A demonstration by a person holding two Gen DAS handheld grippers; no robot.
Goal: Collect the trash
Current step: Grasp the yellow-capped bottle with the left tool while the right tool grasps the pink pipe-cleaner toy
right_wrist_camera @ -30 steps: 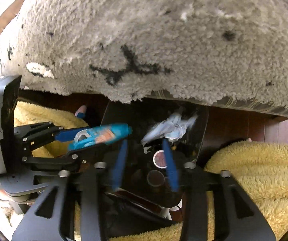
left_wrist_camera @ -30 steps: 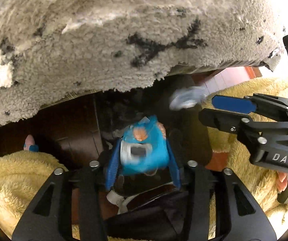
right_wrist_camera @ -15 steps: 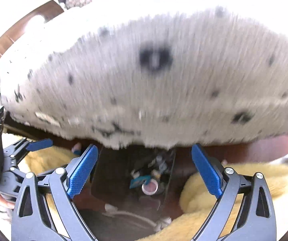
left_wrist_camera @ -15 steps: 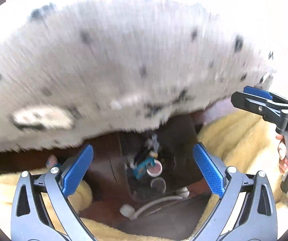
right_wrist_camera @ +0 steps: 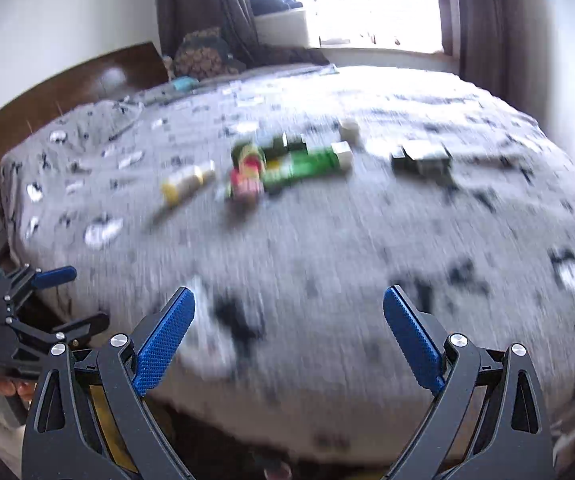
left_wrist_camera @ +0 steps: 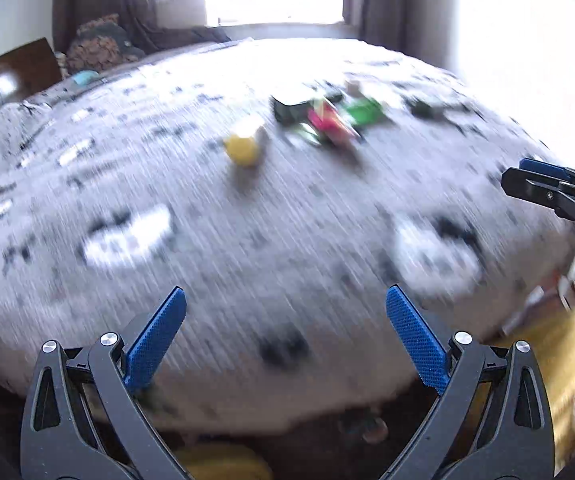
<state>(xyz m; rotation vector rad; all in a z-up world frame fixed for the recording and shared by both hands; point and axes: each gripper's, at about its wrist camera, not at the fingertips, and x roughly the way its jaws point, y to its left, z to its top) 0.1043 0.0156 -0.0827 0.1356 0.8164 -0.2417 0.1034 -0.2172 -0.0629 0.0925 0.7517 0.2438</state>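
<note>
Both views now sit above the bin, over the bed (right_wrist_camera: pixel 327 280). Left gripper (left_wrist_camera: pixel 286 342) and right gripper (right_wrist_camera: pixel 289 340) just released, empty. Trash blurred mid-bed: green tube (right_wrist_camera: pixel 307 164), yellow bottle (right_wrist_camera: pixel 185 182); labels unreadable.

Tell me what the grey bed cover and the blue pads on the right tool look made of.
Grey bed cover: soft plush fabric, matte, with black and white printed marks; blur hides the weave. Pads of the right tool: blue, likely rubber or plastic, matte, with a fine dotted grip texture.
</note>
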